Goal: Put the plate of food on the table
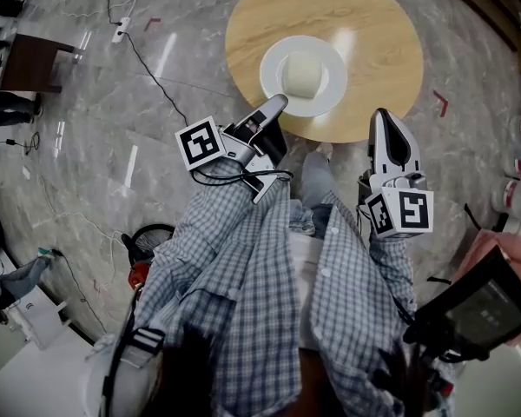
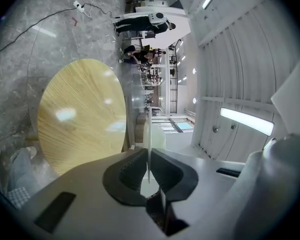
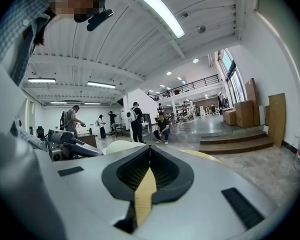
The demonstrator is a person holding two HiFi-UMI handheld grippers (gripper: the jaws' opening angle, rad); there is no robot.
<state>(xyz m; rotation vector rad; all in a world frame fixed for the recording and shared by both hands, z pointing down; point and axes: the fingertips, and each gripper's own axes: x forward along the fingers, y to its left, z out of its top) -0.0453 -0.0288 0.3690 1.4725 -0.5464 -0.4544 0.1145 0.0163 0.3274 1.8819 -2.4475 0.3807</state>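
Note:
A white plate (image 1: 326,89) carrying a pale block of food (image 1: 300,70) lies over the middle of the round wooden table (image 1: 373,33). My left gripper (image 1: 278,102) is shut on the plate's near-left rim. In the left gripper view its jaws (image 2: 149,154) pinch the plate (image 2: 148,129) edge-on, with the food (image 2: 158,136) bulging to the right of it and the table (image 2: 80,114) on the left. Whether the plate touches the tabletop I cannot tell. My right gripper (image 1: 381,114) hovers by the table's near edge, shut on nothing (image 3: 149,148).
The floor is grey marble with cables and a power strip (image 1: 120,30) at the upper left. A dark side table (image 1: 30,63) stands far left. Bottles (image 1: 514,194) line the right edge. A dark device (image 1: 478,307) sits at lower right. People (image 3: 135,121) stand far off.

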